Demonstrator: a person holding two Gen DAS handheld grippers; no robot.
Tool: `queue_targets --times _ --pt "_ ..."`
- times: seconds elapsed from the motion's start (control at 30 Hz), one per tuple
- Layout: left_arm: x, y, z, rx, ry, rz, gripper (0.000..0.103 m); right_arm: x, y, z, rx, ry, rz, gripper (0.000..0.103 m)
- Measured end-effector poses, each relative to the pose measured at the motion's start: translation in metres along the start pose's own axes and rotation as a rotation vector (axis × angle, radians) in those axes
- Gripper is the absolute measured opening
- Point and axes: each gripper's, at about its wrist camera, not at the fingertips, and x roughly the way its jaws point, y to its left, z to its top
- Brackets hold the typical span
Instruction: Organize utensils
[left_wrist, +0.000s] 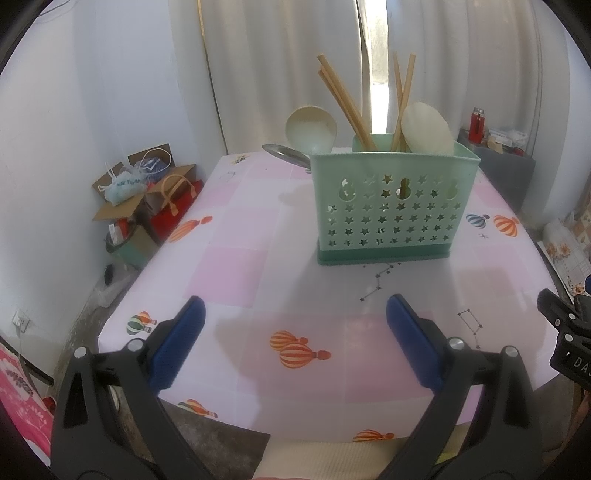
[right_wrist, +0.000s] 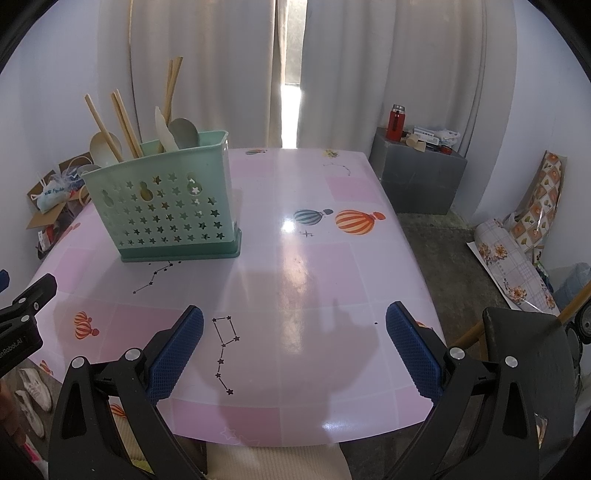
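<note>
Both tongs spread wide, nothing held: left tongs (left_wrist: 295, 332) and right tongs (right_wrist: 294, 339) hovered over near edge of worktop (right_wrist: 314, 258), pads clear of surface.

Caddy (left_wrist: 388, 206) stood upright, mid-worktop, toward the far side; left of centre in right view. Well apart from both tongs.

Contents, counted:
- Chopsticks (left_wrist: 343, 107): about five seen sticking up, splayed in two bunches. Exact count unsure, overlap.
- Pale spoons: three. One (left_wrist: 426, 127) in caddy at right, bowl up. A second, greyer one (right_wrist: 184, 134) only clear in right view, just beside the first. A third (left_wrist: 312, 129) at far left of caddy; inside or behind, could not tell.
- Metal spoon (left_wrist: 286, 153): one, lying low behind caddy's far left corner, apparently on worktop, partly hidden.
- Caddy compartments: could not count.

Judged: mostly done. Likely only the metal spoon left loose, maybe the left pale one.

For step in hand, if fetching the metal spoon:
- Use left tongs, closer side.
- Go round caddy's left end, not over the top; chopsticks stand tall and would snag.
- Grip handle, not bowl. Thin and flat on glossy cloth, so pads low and squeeze across the narrow width.
- Lift, tip handle-down, drop into free slot away from chopstick bunch.
- Caddy light and top-heavy; avoid nudging rim. Steady with right tongs if needed.

Floor clutter at left and right irrelevant.
</note>
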Motion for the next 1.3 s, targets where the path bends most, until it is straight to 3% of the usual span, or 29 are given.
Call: queue_targets --times 1.3 --pt "-0.0007 0.0 0.001 0.006 0.01 -0.005 0.094 0.0002 0.002 -0.0014 0.005 0.004 0.008 0.096"
